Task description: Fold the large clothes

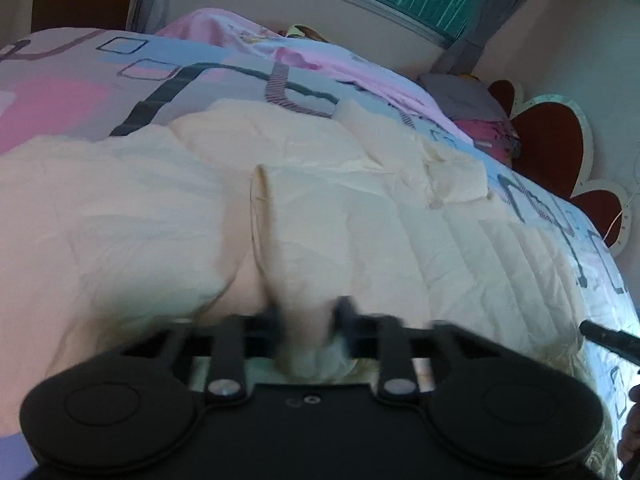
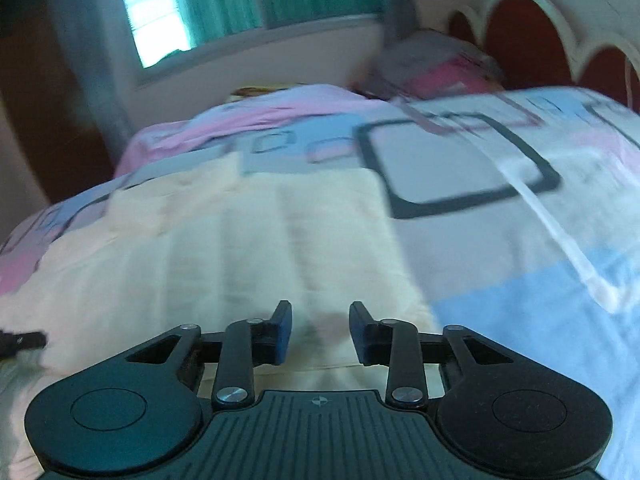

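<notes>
Left wrist view shows the left tool (image 1: 306, 322) clenched on the cream jacket (image 1: 200, 216); the right tool (image 2: 320, 334), released above the hem, should pinch equally near.

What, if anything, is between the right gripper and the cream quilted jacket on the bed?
Nothing visible. The right gripper hangs directly over the near edge of the cream quilted jacket, jaws apart, with only bare fabric between and ahead of them. The patterned bedspread lies off to one side.
</notes>
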